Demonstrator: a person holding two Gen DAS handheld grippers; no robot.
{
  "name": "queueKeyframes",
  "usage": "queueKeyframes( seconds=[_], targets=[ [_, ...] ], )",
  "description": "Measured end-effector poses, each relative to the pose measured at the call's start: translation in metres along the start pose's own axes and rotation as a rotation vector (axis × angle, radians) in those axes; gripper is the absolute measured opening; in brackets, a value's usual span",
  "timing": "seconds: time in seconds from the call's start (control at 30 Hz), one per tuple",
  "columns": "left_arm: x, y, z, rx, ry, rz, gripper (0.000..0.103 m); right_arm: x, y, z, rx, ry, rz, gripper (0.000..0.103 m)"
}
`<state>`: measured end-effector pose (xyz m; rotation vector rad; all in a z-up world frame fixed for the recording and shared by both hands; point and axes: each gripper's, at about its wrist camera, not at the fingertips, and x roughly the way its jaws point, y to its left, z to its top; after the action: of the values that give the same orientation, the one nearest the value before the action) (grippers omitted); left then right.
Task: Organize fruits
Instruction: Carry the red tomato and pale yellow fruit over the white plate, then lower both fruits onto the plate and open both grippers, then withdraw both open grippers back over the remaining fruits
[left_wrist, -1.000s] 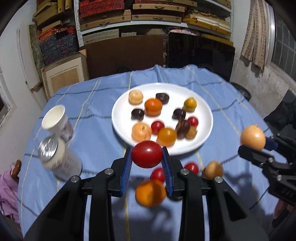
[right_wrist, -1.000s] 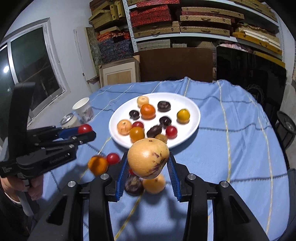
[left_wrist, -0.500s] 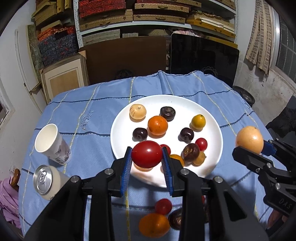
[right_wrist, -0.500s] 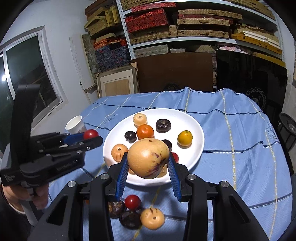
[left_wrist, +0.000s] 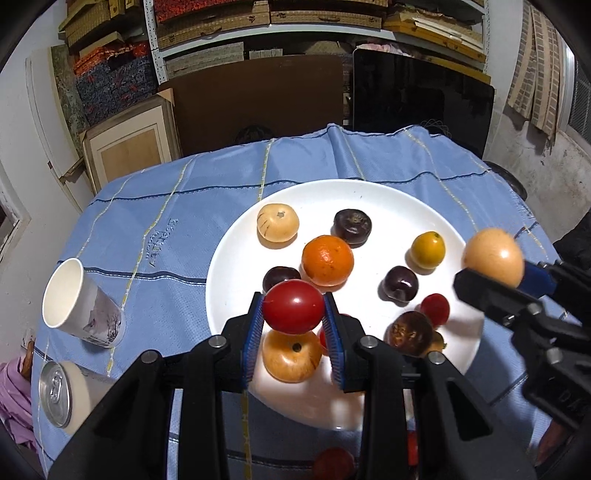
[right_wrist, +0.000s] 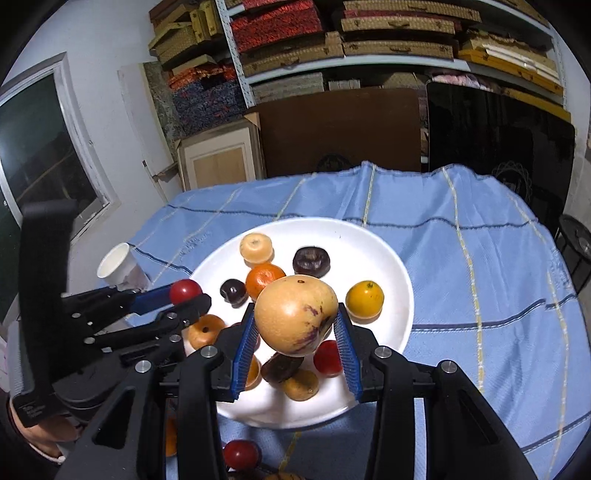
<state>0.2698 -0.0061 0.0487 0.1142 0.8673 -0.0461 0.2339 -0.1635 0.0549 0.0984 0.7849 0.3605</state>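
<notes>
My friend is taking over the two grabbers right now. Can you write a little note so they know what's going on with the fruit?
Left hand-held gripper: shut on a red tomato, hanging over the near side of the white plate.
Right hand-held gripper: shut on a tan fruit with purple streaks, also over the plate.
Done: about a dozen fruits lie on the plate, including an orange.
Left: set both held fruits down, then fetch the few fruits on the blue cloth near the plate, such as a red one.

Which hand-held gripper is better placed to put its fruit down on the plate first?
Probably the left hand-held gripper: its red tomato hangs over the white plate. The right one holds its pear above crowded fruit.
</notes>
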Motion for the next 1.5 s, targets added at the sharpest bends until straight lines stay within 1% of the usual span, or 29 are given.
queueKeyframes(
  seconds=[0.17, 0.3, 0.4, 0.47, 0.5, 0.57, 0.6, 0.63, 0.67, 0.7, 0.73, 0.9, 0.97, 1.07, 1.17, 1.23, 1.33, 1.4, 1.5],
  targets=[
    [0.013, 0.005, 0.004, -0.024, 0.020, 0.005, 0.031, 0.021, 0.003, 0.001, 0.009, 0.022, -0.002, 0.042],
    [0.025, 0.007, 0.007, -0.058, 0.051, -0.002, 0.031, 0.032, 0.002, 0.003, 0.045, 0.028, 0.004, 0.042],
    [0.035, 0.008, 0.008, -0.074, 0.091, 0.023, 0.031, 0.032, 0.002, 0.005, 0.079, -0.002, 0.004, 0.042],
    [0.041, 0.008, 0.007, -0.090, 0.111, 0.005, 0.031, 0.033, 0.001, 0.007, 0.103, -0.003, 0.004, 0.042],
    [0.042, 0.008, 0.006, -0.091, 0.118, 0.003, 0.031, 0.035, 0.001, 0.008, 0.103, 0.009, 0.012, 0.042],
    [0.043, 0.005, 0.005, -0.087, 0.128, -0.001, 0.031, 0.032, 0.003, 0.006, 0.103, 0.006, 0.008, 0.042],
    [0.042, 0.003, 0.004, -0.078, 0.124, -0.010, 0.041, 0.030, 0.002, 0.005, 0.109, 0.003, 0.013, 0.043],
    [0.039, 0.001, 0.004, -0.067, 0.114, -0.010, 0.058, 0.026, 0.000, 0.004, 0.122, 0.001, 0.029, 0.046],
    [0.035, -0.002, 0.004, -0.056, 0.094, 0.001, 0.065, 0.022, -0.001, 0.002, 0.131, 0.000, 0.037, 0.049],
    [0.030, -0.003, 0.003, -0.047, 0.070, 0.012, 0.068, 0.018, -0.003, 0.000, 0.139, -0.002, 0.031, 0.049],
    [0.025, -0.006, 0.002, -0.036, 0.055, 0.015, 0.068, 0.014, -0.004, -0.002, 0.144, -0.006, 0.031, 0.049],
    [0.003, -0.014, -0.002, -0.023, 0.033, -0.001, 0.068, -0.011, -0.009, -0.013, 0.173, -0.034, 0.045, 0.050],
    [-0.005, -0.014, -0.006, -0.029, 0.029, -0.014, 0.068, -0.024, -0.012, -0.020, 0.179, -0.059, 0.036, 0.064],
    [-0.022, -0.016, -0.016, -0.030, 0.024, -0.043, 0.068, -0.040, -0.014, -0.032, 0.195, -0.070, 0.042, 0.065],
    [-0.039, -0.017, -0.033, -0.026, 0.009, -0.046, 0.072, -0.054, -0.015, -0.047, 0.202, -0.064, 0.046, 0.065],
    [-0.049, -0.017, -0.046, -0.021, 0.000, -0.042, 0.073, -0.062, -0.013, -0.058, 0.193, -0.060, 0.046, 0.066],
    [-0.063, -0.014, -0.068, -0.018, -0.011, -0.029, 0.073, -0.074, -0.007, -0.073, 0.172, -0.062, 0.024, 0.072],
    [-0.072, -0.013, -0.080, -0.017, -0.016, -0.014, 0.073, -0.079, -0.002, -0.083, 0.161, -0.062, 0.026, 0.072],
    [-0.085, -0.009, -0.098, -0.031, -0.017, -0.022, 0.076, -0.085, 0.003, -0.097, 0.164, -0.059, 0.033, 0.072]
  ],
)
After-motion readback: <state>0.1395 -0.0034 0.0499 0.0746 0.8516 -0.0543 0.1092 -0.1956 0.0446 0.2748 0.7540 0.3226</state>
